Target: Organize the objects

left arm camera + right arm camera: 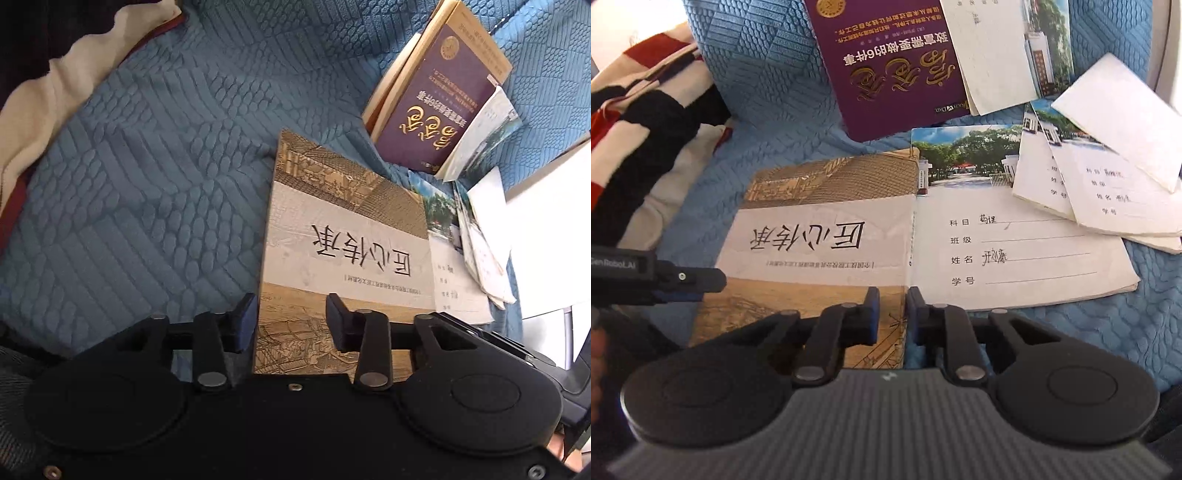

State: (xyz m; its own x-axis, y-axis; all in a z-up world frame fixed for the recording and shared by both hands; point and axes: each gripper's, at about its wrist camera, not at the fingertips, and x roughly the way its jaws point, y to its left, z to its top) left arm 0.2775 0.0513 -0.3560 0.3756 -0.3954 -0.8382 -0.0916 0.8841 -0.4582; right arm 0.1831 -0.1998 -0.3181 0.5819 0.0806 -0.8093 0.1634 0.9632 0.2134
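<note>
My left claw (291, 306) stands half spread over the near left corner of the tan book (347, 236): one finger (243, 321) is just beside the book's left edge, over the blue quilted bed cover (147, 184), and the other is above the book's front. The front of the book shows in the gap, so this claw pinches nothing. My right claw (892, 299) is almost pressed together at the book's near right edge; the edge runs through the narrow gap, and I cannot tell if the pads squeeze it. The tan book lies on the bed with its title upside down to me. In the right view, a notebook (1015, 240) with a photo cover touches it at 3 o'clock, more notebooks (1108, 199) and a white folded paper (1119, 118) are at 2 o'clock, a purple book (886, 62) is at 12 o'clock, and a striped cloth (646, 140) is at 10 o'clock.
</note>
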